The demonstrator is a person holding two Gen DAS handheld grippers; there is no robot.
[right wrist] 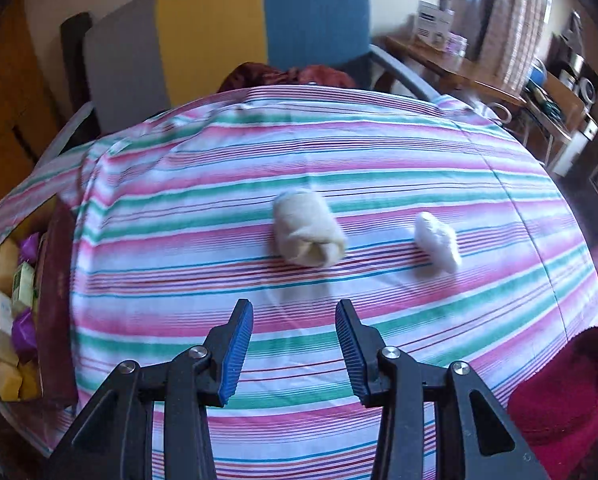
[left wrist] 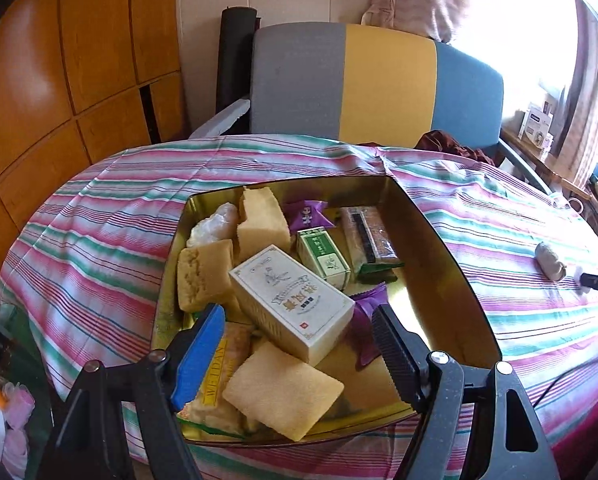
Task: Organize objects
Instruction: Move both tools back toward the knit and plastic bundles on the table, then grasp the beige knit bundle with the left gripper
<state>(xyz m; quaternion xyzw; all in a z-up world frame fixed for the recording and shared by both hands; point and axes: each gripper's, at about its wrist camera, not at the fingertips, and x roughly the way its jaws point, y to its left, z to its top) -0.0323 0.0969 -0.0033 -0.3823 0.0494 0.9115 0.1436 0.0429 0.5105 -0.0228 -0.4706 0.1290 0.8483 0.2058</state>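
Note:
A gold tin box (left wrist: 451, 264) sits on the striped tablecloth (left wrist: 99, 240), filled with snacks: a white carton (left wrist: 291, 304), a green carton (left wrist: 323, 260), yellow cakes (left wrist: 283, 392) and purple packets (left wrist: 307, 216). My left gripper (left wrist: 299, 332) is open and empty, hovering over the box's near side. My right gripper (right wrist: 295, 324) is open and empty above the cloth, just short of a cream rolled snack (right wrist: 307, 232). A smaller white wrapped piece (right wrist: 437, 240) lies to its right. The box also shows at the left edge of the right wrist view (right wrist: 57, 304).
A grey, yellow and blue chair (left wrist: 379, 84) stands behind the table with dark red cloth (right wrist: 287, 76) on its seat. A red cap (right wrist: 567, 392) lies at the near right. A wooden shelf with boxes (right wrist: 439, 28) stands at the right. Wooden cabinets (left wrist: 59, 80) are at the left.

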